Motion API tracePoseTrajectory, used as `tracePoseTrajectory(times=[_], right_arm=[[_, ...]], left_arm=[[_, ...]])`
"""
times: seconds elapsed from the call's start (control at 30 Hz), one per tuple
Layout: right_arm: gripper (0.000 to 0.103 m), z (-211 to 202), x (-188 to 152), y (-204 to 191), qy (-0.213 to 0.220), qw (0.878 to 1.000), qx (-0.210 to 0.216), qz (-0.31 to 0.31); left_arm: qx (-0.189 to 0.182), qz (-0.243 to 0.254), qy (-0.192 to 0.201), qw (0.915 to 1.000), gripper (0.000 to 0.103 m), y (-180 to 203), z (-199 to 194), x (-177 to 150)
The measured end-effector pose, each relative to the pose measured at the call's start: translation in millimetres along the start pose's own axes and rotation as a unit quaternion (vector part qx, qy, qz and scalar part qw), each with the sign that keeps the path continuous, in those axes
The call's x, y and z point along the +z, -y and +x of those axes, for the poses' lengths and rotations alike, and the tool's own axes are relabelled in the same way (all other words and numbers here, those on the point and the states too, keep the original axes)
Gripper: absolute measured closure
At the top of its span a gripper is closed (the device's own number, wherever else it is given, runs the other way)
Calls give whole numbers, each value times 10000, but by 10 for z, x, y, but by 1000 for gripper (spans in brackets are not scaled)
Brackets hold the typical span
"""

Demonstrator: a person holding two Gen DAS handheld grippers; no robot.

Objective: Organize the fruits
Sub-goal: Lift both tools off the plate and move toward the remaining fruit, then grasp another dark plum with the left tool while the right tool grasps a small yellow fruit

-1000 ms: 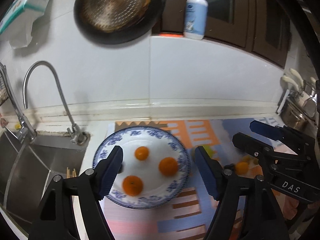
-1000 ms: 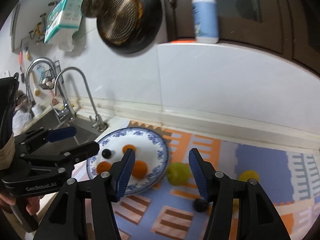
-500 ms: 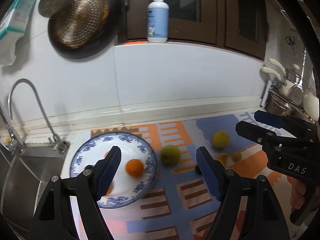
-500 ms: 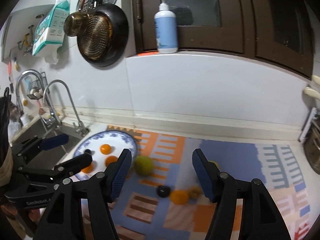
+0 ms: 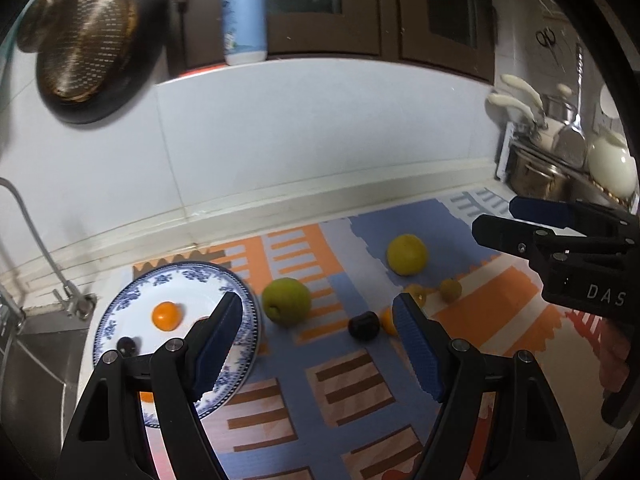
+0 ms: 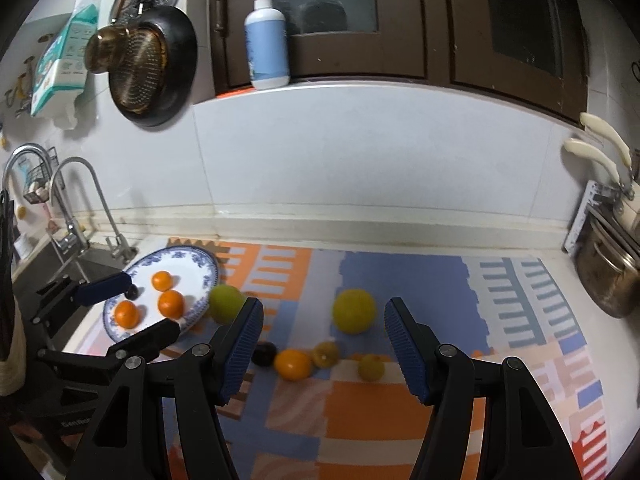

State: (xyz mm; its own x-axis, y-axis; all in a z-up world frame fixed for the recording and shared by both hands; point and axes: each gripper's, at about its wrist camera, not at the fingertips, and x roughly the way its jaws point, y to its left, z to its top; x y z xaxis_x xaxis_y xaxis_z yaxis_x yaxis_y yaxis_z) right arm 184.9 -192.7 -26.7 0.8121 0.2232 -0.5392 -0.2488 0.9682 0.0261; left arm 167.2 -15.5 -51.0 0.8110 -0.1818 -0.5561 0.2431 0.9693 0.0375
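A blue-and-white plate (image 6: 200, 258) (image 5: 132, 300) at the mat's left end holds three oranges (image 6: 171, 304) and a small dark fruit (image 6: 132, 291). On the mat lie a green pear (image 5: 286, 301) (image 6: 225, 303), a yellow citrus (image 5: 407, 254) (image 6: 355, 311), a dark plum (image 5: 363, 325) (image 6: 264, 353), an orange (image 6: 293, 364) and two small yellowish fruits (image 6: 326, 354) (image 6: 371, 367). My left gripper (image 5: 318, 340) is open and empty, above the pear and plum. My right gripper (image 6: 323, 344) is open and empty, above the loose fruit cluster.
A sink (image 6: 52, 264) with two taps (image 6: 72, 184) lies left of the plate. A steel pot (image 6: 608, 276) and knife handles (image 6: 596, 148) stand at the right. A pan (image 6: 148, 68) and a soap bottle (image 6: 267, 40) are on the wall behind.
Both grippers have swung right, away from the plate toward the loose fruit on the mat. Both stayed open and empty.
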Motion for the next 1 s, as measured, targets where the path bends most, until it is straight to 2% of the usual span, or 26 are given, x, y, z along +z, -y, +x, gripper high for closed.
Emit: tracePoseTrajectory(times=[0.27, 0.43, 0.7, 0.9, 1.0], right_arm=[[39, 169, -147, 134, -245, 9996, -163, 12], [39, 313, -235, 237, -468, 9987, -173, 120], [39, 548, -371, 291, -836, 9962, -151, 183], [40, 699, -433, 291, -1035, 9944, -162, 169], [45, 761, -460, 284, -1137, 9933, -150, 161]], left_arm=[[-223, 366, -139, 9990, 28, 145, 240, -65], [-424, 642, -253, 9967, 40, 217, 403, -112], [-705, 911, -575, 9917, 53, 238, 675, -174], [-826, 1091, -745, 9878, 58, 243, 816, -247], [-915, 1117, -867, 9857, 61, 236, 876, -262]])
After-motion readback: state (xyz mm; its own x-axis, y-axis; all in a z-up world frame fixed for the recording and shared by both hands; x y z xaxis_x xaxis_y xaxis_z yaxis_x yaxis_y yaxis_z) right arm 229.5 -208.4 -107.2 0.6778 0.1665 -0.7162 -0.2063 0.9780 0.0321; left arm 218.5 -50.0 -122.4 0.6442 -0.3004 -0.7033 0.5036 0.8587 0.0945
